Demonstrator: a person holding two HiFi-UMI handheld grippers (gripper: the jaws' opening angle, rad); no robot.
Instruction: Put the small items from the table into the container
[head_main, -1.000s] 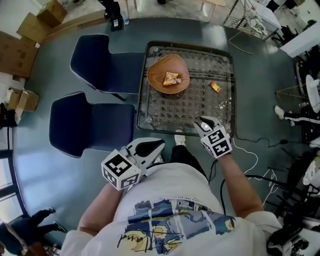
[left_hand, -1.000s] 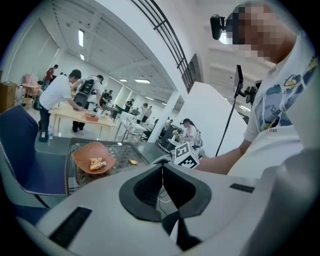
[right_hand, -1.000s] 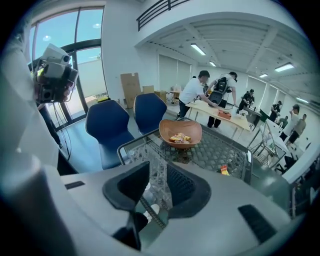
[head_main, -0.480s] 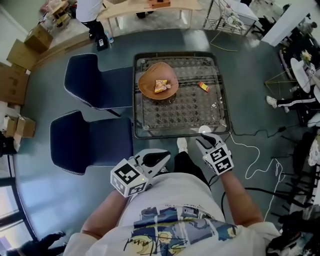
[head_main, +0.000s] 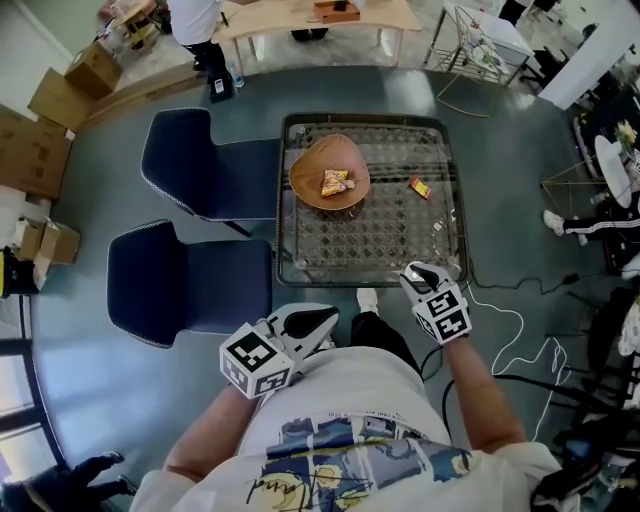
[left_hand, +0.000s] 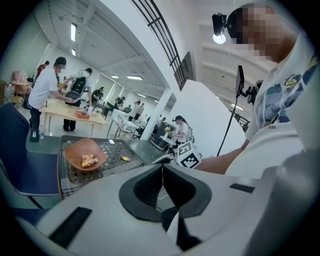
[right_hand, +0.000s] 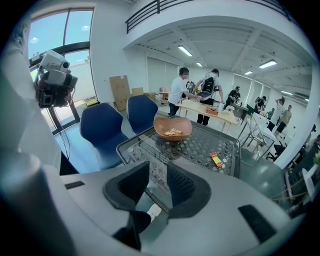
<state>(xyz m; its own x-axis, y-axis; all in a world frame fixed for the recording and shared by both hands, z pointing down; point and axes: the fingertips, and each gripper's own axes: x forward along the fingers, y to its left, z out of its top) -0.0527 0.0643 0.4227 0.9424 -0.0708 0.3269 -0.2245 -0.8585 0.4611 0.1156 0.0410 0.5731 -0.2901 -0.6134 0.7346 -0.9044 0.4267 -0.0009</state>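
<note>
One fault is likely from here: the right hand-held gripper (head_main: 418, 272), with its jaws only part-way apart, may push the flat loose packet (head_main: 420, 186) along the glass worktop (head_main: 330, 283) instead of pinching it. Widening the jaws before descent would reduce this risk. Nothing sits between those jaws, and they hover above the near right corner. The left hand-held gripper (head_main: 318, 322) is closed and empty, short of the near edge. The loose packet lies toward the right edge, in the far half. The bowl (head_main: 310, 160), at far left, holds one snack packet (head_main: 335, 182).
</note>
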